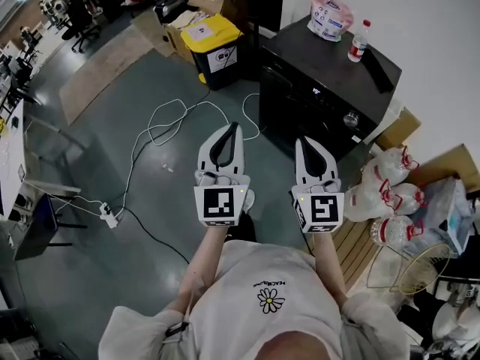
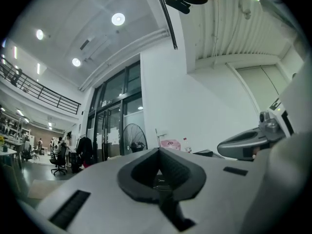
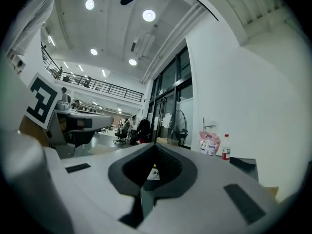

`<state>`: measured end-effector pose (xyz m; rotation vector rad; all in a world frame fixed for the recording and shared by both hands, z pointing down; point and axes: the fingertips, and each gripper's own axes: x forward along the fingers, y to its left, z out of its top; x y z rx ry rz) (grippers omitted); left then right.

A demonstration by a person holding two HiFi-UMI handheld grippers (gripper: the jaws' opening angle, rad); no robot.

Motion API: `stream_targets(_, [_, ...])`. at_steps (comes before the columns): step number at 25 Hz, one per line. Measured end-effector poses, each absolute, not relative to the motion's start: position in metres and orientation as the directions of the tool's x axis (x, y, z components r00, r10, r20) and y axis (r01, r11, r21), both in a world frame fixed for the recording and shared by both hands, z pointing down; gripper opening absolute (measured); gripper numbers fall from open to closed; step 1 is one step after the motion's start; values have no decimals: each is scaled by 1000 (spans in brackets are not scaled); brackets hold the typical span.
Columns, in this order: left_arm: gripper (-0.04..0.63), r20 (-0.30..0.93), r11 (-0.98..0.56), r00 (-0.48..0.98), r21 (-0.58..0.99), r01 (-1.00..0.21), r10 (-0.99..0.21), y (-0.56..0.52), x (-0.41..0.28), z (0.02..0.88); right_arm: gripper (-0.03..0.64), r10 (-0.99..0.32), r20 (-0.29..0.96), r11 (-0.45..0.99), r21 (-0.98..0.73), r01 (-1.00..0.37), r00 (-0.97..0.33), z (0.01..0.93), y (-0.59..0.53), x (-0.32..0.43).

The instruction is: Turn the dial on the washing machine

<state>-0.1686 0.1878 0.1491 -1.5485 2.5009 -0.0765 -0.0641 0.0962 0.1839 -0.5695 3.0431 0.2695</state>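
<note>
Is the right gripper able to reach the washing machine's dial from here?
Probably yes: nothing stands between the right gripper and the dial on the washing machine, though its fingers are shut.

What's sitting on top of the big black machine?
A pink bag, a red-capped bottle and a flat black thing sit on the washing machine. The bag hides the back corner behind it, so anything there can't be seen.

Over on the washing machine (image 1: 330, 66) the dial (image 1: 350, 118) shows in the head view as just a tiny glint, its markings too small to read, while the left gripper (image 2: 158, 150) and right gripper (image 3: 155, 147) hide the machine's front behind their own bodies in their views.
</note>
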Motion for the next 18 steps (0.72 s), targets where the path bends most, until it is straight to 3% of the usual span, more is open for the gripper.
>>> stream_targets(8, [-2, -96, 242, -230, -142, -960, -969, 87, -249, 153, 3, -562, -37, 816, 140, -561, -826, 179, 19, -122])
stream_targets(18, [-2, -37, 12, -8, -101, -995, -999, -17, -276, 184, 3, -773, -14, 624, 161, -765, -634, 186, -55, -121])
